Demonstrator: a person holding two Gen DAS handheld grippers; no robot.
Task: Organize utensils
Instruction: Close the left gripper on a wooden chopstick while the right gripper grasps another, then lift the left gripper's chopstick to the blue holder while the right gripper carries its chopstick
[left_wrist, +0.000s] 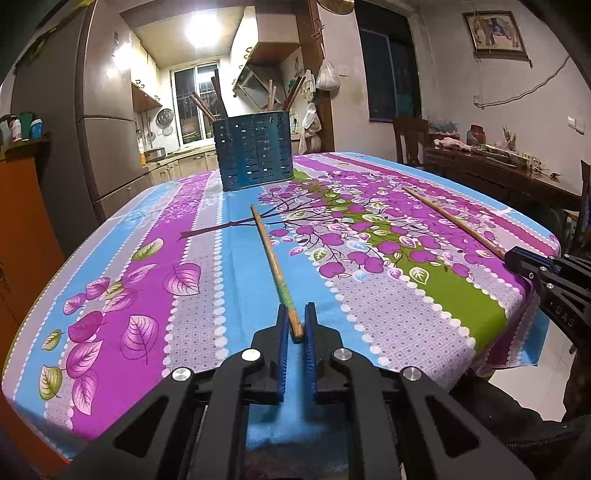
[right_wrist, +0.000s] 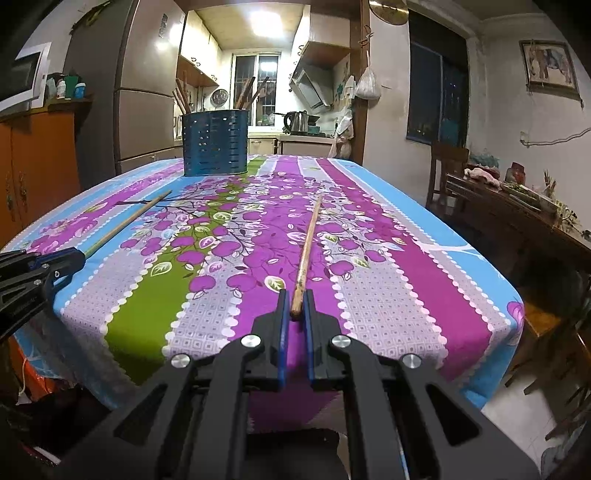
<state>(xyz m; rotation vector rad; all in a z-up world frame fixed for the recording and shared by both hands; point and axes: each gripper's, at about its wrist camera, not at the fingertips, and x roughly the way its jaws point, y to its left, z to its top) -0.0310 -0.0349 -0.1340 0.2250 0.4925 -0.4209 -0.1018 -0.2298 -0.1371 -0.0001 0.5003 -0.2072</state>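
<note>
A: On the left side, black left gripper (left_wrist: 295, 325) with blue pads closed on the near end of a long thin wooden chopstick with a green band (left_wrist: 272, 260). Rest of this stick lying on the flowered purple, blue and green tablecloth (left_wrist: 207, 280), tip pointing toward the far side.

B: Same on the right. Black right gripper (right_wrist: 295, 304) with blue pads clamped on the thick end of a second plain wooden chopstick (right_wrist: 308, 242), also lying along the cloth and pointing away.

A: Seen from the left camera too, at the right edge, with its stick running up to the left.

B: And the container?

A: Standing upright near the far edge of the table, a dark blue perforated metal utensil holder (left_wrist: 255, 151). Several wooden sticks (left_wrist: 202, 105) rising out of it, leaning. Well apart from both held chopsticks.

B: Both jaws nearly together, only the stick between them.
</note>
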